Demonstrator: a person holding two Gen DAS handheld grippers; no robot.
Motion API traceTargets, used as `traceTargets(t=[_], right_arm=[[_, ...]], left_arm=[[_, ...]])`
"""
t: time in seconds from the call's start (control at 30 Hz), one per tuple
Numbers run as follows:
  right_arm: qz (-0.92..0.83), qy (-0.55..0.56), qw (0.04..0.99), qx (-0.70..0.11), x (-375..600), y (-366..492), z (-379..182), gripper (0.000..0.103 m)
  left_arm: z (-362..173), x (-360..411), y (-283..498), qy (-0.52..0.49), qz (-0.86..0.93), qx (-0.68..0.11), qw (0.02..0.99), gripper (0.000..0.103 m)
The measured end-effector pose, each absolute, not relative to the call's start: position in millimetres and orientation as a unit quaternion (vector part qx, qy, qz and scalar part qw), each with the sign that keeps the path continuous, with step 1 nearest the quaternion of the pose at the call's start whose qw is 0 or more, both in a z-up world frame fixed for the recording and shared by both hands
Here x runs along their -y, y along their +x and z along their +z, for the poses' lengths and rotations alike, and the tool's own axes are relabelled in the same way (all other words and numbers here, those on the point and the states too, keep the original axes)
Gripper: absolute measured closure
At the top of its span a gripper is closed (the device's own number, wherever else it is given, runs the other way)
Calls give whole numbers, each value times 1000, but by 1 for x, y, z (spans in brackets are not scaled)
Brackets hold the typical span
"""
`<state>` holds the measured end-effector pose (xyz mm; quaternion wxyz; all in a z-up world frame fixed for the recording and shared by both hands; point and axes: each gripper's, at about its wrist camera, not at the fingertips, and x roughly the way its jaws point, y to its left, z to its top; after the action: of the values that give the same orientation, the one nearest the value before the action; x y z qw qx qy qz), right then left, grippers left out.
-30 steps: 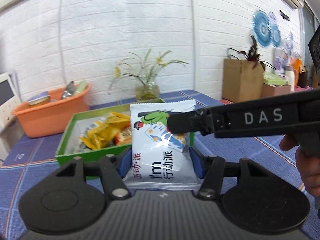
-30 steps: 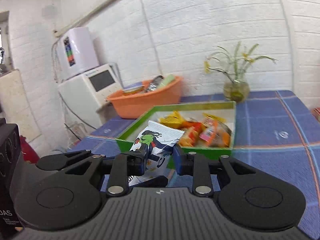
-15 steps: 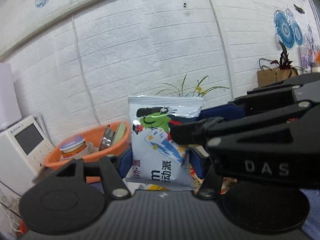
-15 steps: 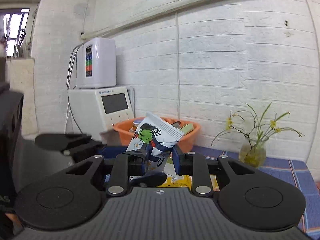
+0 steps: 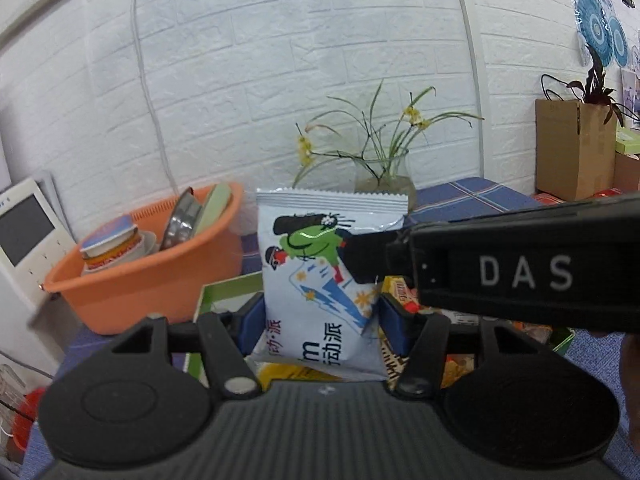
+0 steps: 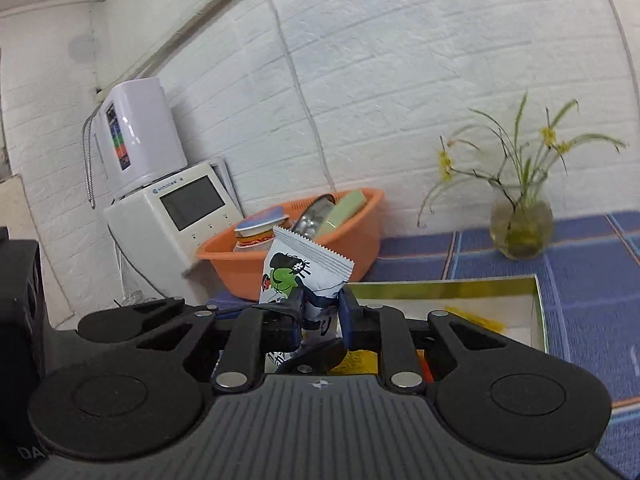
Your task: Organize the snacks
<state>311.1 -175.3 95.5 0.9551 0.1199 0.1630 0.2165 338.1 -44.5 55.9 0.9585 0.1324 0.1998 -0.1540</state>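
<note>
Now I see the white snack packet held upright between both tools, above the green box. My left hand-held gripper is clamped on the lower part of the packet: its two blue pads press on the left and right edges, and the packet stands straight with the sealed top edge up. My right hand-held gripper comes in from the right side in the left wrist view, and its black finger lies across the front of the packet near the green cartoon figure. In the right wrist view the jaws of this gripper have just been closing, and the packet is between them; they now pinch one side of it, so the packet looks squeezed and tilted there.

The green box lies on the blue checked tabletop, and inside it I can see some yellow and orange wrappers. Behind the packet stands an orange basin with a cup of noodles and some other things that I cannot name for sure. A glass vase with yellow flowers stands near the white brick wall, well apart from the box. A white machine with a screen is at the left of the basin.
</note>
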Motion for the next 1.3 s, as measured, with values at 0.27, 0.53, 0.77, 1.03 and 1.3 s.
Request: traceTargets(t=[0.27,0.53,0.77,1.03,1.3], right_arm=[[158,204,962,-84,220,307,74,0],[102,184,976,-49,225,269,93,0],[68,129,988,-43,212,209,99,0],[9,72,994,-82,177,121,73,0],[-2,24,994,-102,162,55,48,0]], left_arm=[[36,80,345,169,-130,-195,957,24],[43,51,307,161,-93,-162,969,0],[55,-1,244,36,-53,-160,985,0],[32,-32,150,-9,-40,-201,979,0],[21,-20,97,23,-1,-201,979,0]])
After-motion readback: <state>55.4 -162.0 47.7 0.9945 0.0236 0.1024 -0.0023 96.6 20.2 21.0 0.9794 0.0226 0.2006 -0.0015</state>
